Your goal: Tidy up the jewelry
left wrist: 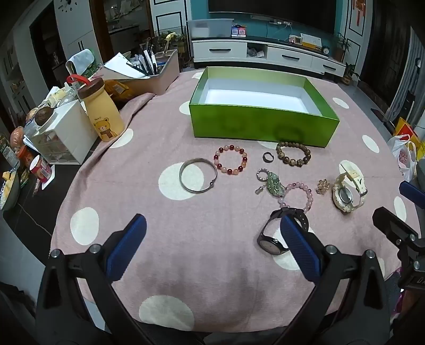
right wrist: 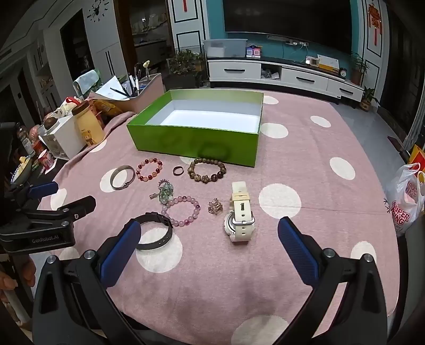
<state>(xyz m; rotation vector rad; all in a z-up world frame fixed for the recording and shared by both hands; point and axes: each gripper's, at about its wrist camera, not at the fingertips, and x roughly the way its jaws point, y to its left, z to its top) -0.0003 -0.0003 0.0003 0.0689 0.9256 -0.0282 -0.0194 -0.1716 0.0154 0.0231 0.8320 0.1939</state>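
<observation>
Left wrist view: your left gripper (left wrist: 212, 246) jaws spread | right gripper (right wrist: 209, 252) jaws spread | green box (left wrist: 263, 124) holds nothing | black watch (left wrist: 279, 233) on tabletop (left wrist: 212, 278)

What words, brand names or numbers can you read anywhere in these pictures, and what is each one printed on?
"GenRobot.AI": on the black body of the left gripper, seen from the right wrist view.
"SUPER": red letters on the white plastic shopping bag; the word beneath it is creased, unreadable.
Small print on the yellow bear-picture bottle: too blurred.
Black wall clock numerals: too small.
</observation>
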